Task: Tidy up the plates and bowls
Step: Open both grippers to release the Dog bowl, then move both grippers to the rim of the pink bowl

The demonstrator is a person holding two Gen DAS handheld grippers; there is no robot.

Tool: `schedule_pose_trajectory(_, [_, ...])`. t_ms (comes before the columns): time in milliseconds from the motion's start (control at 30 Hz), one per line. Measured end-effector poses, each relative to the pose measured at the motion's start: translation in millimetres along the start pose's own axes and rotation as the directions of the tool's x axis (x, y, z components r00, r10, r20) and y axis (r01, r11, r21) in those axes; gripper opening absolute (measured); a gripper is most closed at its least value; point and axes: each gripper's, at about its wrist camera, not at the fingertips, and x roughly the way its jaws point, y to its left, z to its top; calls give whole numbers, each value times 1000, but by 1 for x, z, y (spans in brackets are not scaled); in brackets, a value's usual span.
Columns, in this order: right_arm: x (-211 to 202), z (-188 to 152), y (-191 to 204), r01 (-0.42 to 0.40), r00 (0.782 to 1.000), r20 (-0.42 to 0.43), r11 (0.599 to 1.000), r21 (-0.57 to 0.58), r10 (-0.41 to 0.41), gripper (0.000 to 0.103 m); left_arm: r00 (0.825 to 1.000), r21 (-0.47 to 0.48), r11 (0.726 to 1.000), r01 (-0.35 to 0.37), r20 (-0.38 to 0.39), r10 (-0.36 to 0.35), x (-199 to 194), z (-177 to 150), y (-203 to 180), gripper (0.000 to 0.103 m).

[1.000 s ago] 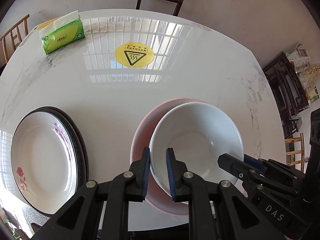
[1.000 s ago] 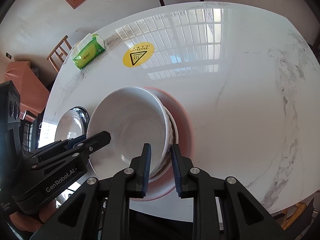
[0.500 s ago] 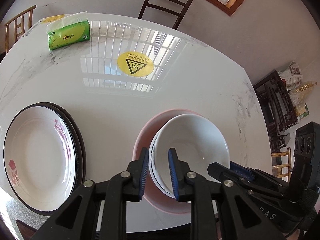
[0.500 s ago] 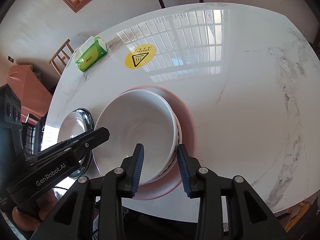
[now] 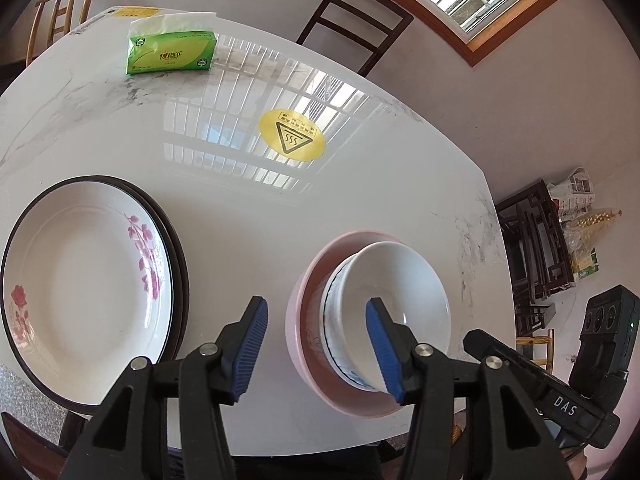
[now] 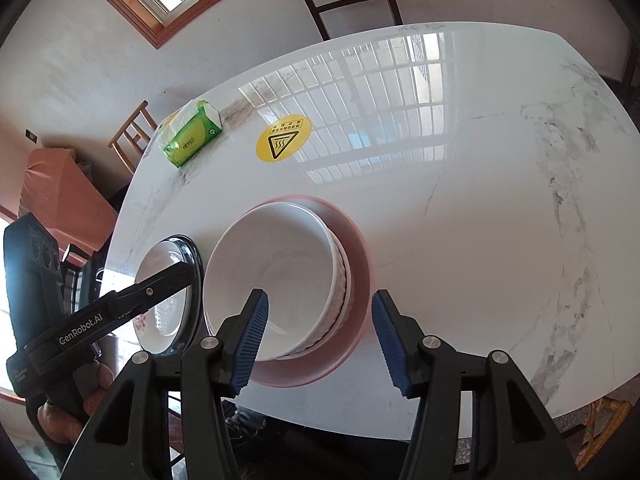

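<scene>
"DAS" on right gripper (image 5: 566, 400), "GenRobot.AI" on left gripper (image 6: 86, 326)

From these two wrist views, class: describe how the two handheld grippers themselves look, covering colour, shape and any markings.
Both are black plastic with silver screws. The left gripper and the right gripper each end in two angular fingers faced with ribbed blue pads. In the other's view, the left body reads "GenRobot.AI" and the right "DAS". A boxy black rear module with round sockets sits behind each. No cables visible.
</scene>
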Motion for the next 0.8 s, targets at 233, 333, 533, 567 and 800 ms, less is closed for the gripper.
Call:
schedule_pose_trajectory(233, [-8,0,-25,17,1000,22,998,66,-18,56,1000,-19,1000,-5,4,5,0,-3,8,55])
schedule_pose_trajectory(333, [-8,-1,-36,24,999,23,996,91,-27,57,999,-5,1000,-30,19,30,-1,-4,7,55])
schedule_pose_trajectory(533, [5,-4,-43,24,1000,-10,994,107,-23,57,1000,10,1000,-28,8,28,4,-4,4,55])
schedule_pose_trajectory(567, [7,-4,-44,21,1000,-13,994,107,-20,57,1000,12,1000,-29,8,29,5,-5,4,55])
schedule_pose_trajectory(800, [16,-4,-45,40,999,-30,994,100,-37,57,1000,11,1000,-19,6,19,9,-5,4,55])
